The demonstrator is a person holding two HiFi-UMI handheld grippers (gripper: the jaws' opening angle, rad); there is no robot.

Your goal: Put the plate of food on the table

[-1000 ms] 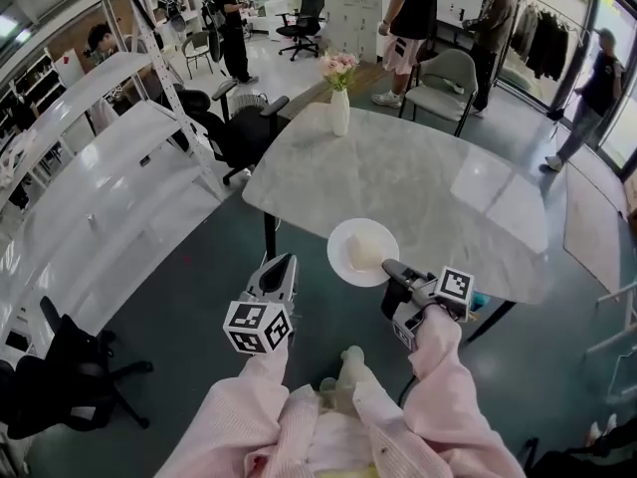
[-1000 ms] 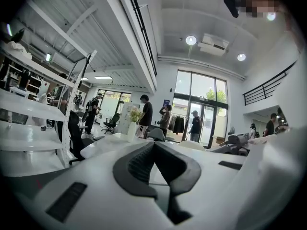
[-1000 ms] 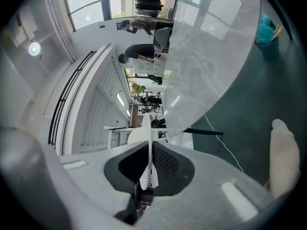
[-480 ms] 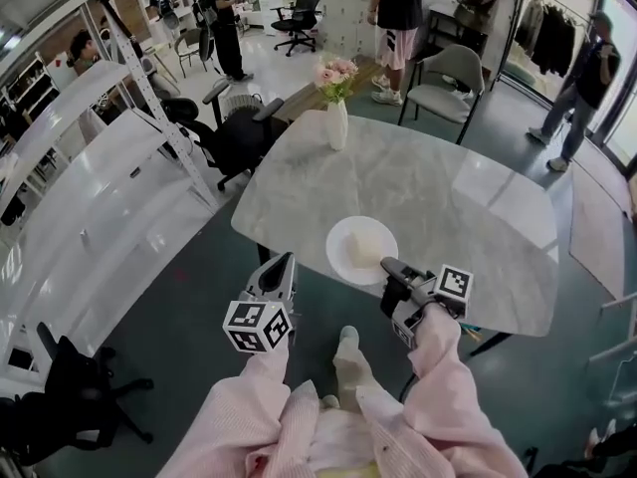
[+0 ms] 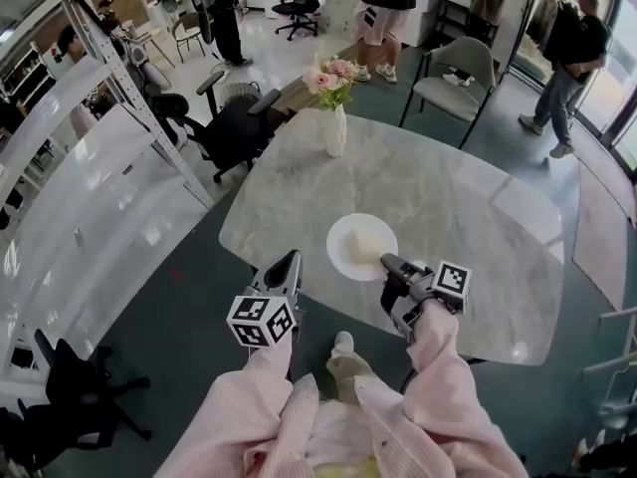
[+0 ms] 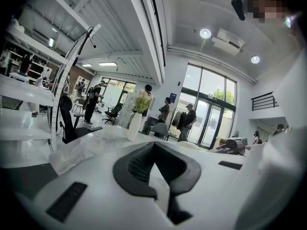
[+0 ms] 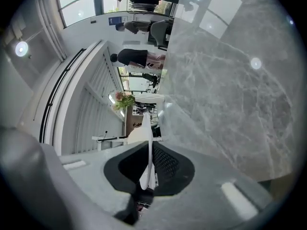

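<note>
at the left, white shelving (image 5: 100, 167) runs off toward the far side. the left gripper (image 5: 287, 263) hangs just short of the near edge of the marble table (image 5: 468, 207), its jaws together with nothing between them. at the table's far end stands 1 white vase (image 5: 334, 132) of pink flowers. the white plate (image 5: 346, 259), carrying a pale lump of food (image 5: 366, 241), is low over the table's near part; whether it touches, i cannot tell. the right gripper (image 5: 390, 264) is clamped on the plate's near right rim.
</note>
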